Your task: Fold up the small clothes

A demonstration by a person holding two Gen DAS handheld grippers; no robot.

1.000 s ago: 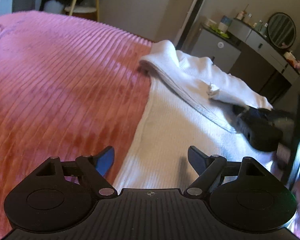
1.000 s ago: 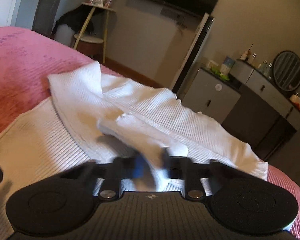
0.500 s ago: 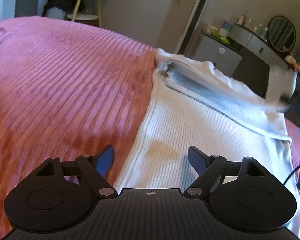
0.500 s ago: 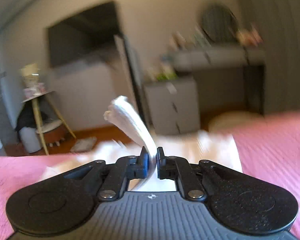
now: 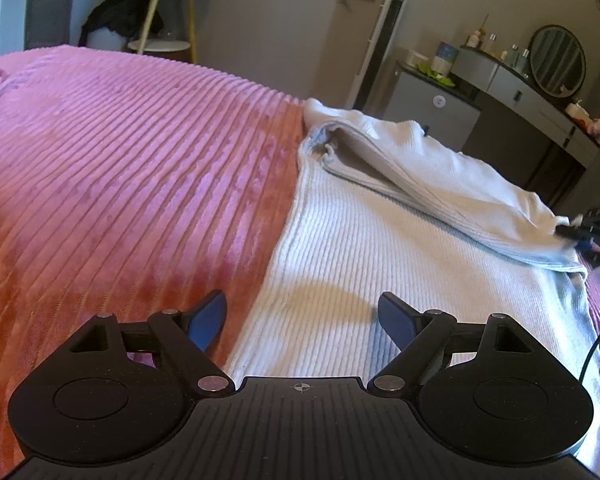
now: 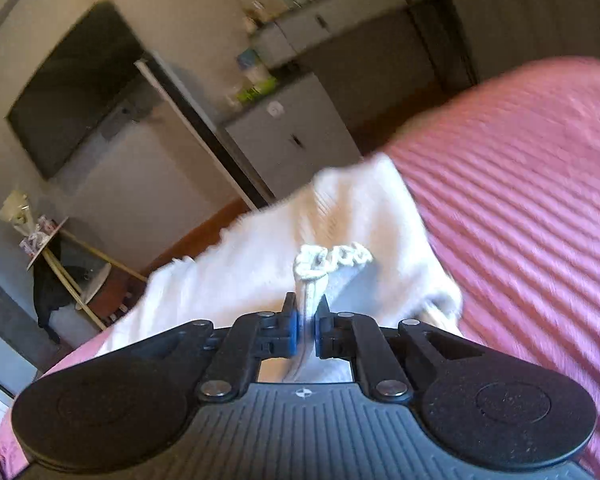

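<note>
The white ribbed knit garment (image 5: 363, 248) lies flat on the pink corduroy-ribbed bedspread (image 5: 132, 168), its top part folded over towards the bed's far edge. The right gripper (image 6: 305, 322) is clamped on a bunched frilly hem of that garment, fabric pinched between its blue pads. The left gripper (image 5: 301, 316) hovers with jaws wide apart and nothing between them, over the garment's near side edge. No readable writing anywhere. Beyond the bed: a grey cabinet (image 5: 431, 108), a round mirror (image 5: 557, 62), a small wooden-legged side table (image 5: 160, 12).
</note>
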